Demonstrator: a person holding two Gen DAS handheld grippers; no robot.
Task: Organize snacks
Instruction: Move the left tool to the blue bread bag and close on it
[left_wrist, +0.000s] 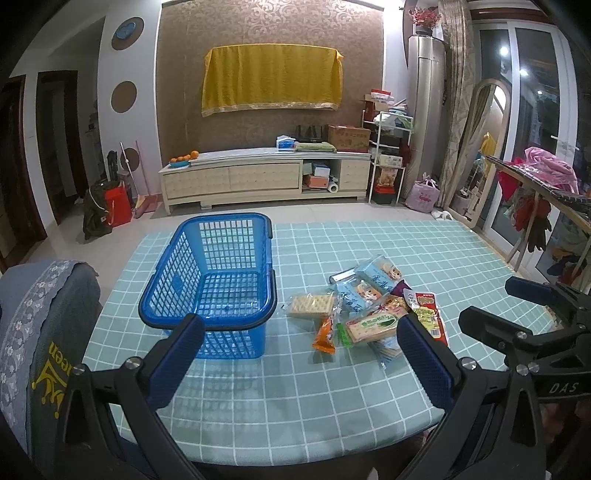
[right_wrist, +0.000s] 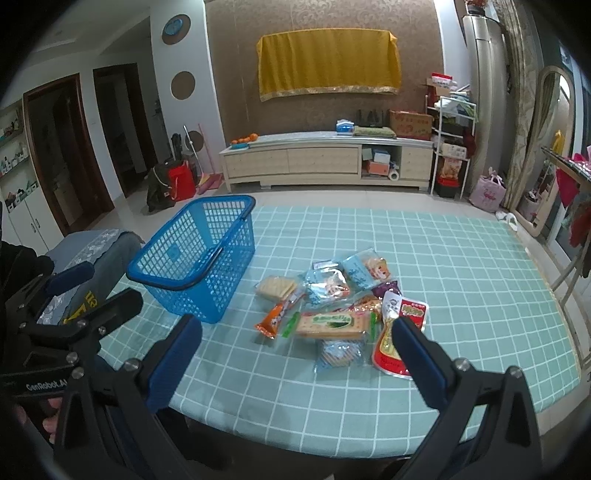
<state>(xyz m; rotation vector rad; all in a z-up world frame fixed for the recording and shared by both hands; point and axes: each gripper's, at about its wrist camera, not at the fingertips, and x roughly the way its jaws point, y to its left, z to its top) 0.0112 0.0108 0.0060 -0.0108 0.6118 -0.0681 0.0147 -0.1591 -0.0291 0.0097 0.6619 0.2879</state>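
Left gripper (left_wrist: 301, 341): we see it held above the table's near edge, jaws spread wide, nothing between them.
Right gripper (right_wrist: 297, 341): we see it level beside the left one, also wide apart and empty, its right finger (right_wrist: 419, 360) over the red pouch (right_wrist: 400, 332).
Snacks (left_wrist: 364, 308): we count a loose pile of wrapped packets at mid-table, among them a cracker pack (left_wrist: 310, 305), an orange bar (left_wrist: 325, 334) and pale blue bags.
Basket (left_wrist: 216, 273): blue, latticed, empty, handles folded down, just left of the pile.
Table (left_wrist: 424, 251): we see a teal grid cloth.
Room: a pale cabinet (left_wrist: 266, 177) under a yellow cloth (left_wrist: 271, 79).
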